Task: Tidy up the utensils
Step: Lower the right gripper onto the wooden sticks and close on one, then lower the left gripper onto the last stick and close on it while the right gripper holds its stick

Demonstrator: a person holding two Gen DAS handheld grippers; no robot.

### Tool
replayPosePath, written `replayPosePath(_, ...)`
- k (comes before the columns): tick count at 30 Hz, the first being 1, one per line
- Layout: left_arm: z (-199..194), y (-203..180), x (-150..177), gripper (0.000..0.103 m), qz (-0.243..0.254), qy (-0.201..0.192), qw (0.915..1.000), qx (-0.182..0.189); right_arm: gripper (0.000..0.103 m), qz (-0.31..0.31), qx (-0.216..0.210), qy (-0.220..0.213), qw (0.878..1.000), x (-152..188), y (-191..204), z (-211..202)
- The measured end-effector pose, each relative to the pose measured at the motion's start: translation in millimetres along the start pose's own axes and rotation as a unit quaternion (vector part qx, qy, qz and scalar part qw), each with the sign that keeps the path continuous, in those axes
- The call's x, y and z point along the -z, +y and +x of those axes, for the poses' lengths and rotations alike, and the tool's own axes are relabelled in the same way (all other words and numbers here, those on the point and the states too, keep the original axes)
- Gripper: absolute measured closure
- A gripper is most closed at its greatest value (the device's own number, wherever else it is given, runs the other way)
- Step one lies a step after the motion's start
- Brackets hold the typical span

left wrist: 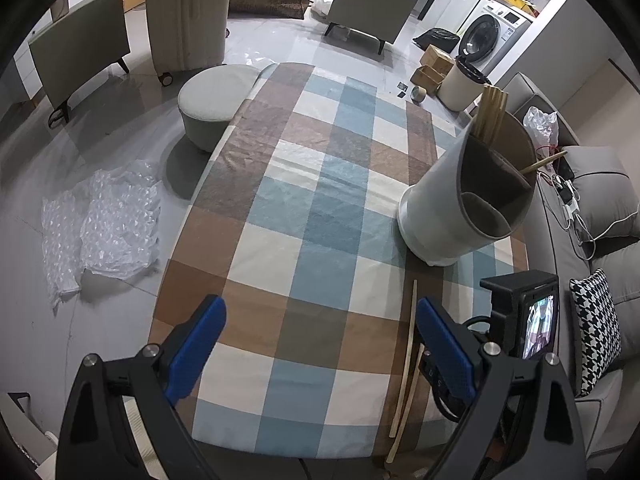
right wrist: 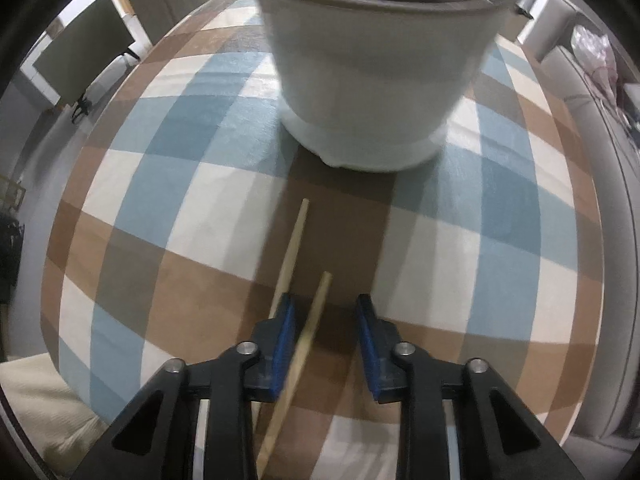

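2 chopsticks (right wrist: 294,240) lie just before utensil holder (right wrist: 360,80). My right gripper (right wrist: 326,328) straddles 1, pads not yet pressing. Left gripper (left wrist: 320,344) open, empty. I judge stick light, stiff, slippery; pinch mid-shaft.

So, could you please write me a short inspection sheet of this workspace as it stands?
Surface: table under a blue, brown and white checked cloth.
Job's things: white divided utensil holder with wooden chopsticks inside; two loose wooden chopsticks lying on the cloth.
Clutter: nothing seen on the table.
Grippers: left gripper open, empty; right gripper open around one loose chopstick, pads not pressing.
Cables: chargers and wires on the grey sofa.
Surroundings: bubble wrap, round stool, washing machine.
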State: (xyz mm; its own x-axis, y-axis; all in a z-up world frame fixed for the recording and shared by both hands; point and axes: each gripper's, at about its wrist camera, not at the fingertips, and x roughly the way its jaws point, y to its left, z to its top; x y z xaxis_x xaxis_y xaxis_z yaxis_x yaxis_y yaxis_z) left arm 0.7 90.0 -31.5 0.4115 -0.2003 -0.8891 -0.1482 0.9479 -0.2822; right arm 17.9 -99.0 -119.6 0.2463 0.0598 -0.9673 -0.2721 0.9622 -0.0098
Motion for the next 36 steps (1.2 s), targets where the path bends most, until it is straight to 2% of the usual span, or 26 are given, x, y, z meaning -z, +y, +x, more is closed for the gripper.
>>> replayPosePath(3, 0, 3, 0, 0.010, -0.004, 0.001, 1.0000, 0.001, 0.097, -0.019, 0.003, -0.008, 1.000, -1, 9, 0)
replayPosePath(6, 1, 4, 0, 0.010, -0.006, 0.003, 1.0000, -0.001, 0.099, -0.025, 0.002, -0.017, 1.000, -3, 14, 0)
replayPosePath(11, 5, 6, -1, 0.010, -0.012, 0.008, 0.9999, -0.006, 0.099, 0.015, -0.031, -0.030, 0.999, -7, -5, -5)
replayPosePath(16, 8, 0, 0, 0.010, -0.012, 0.010, 0.9998, -0.009, 0.099, 0.053, -0.058, -0.069, 0.995, -4, -34, -29)
replayPosePath(25, 24, -30, 5, 0.010, 0.017, 0.027, 0.9994, -0.015, 0.099, 0.126, -0.103, -0.119, 0.980, 5, -75, -60)
replayPosePath(29, 38, -49, 10, 0.010, 0.033, 0.048, 0.9982, -0.013, 0.100, 0.146, -0.115, -0.141, 0.972, 10, -98, -74)
replayPosePath(36, 73, -82, 23, 0.010, 0.078, 0.076, 0.9923, -0.060, 0.100, 0.181, -0.121, -0.177, 0.960, 22, -137, -97)
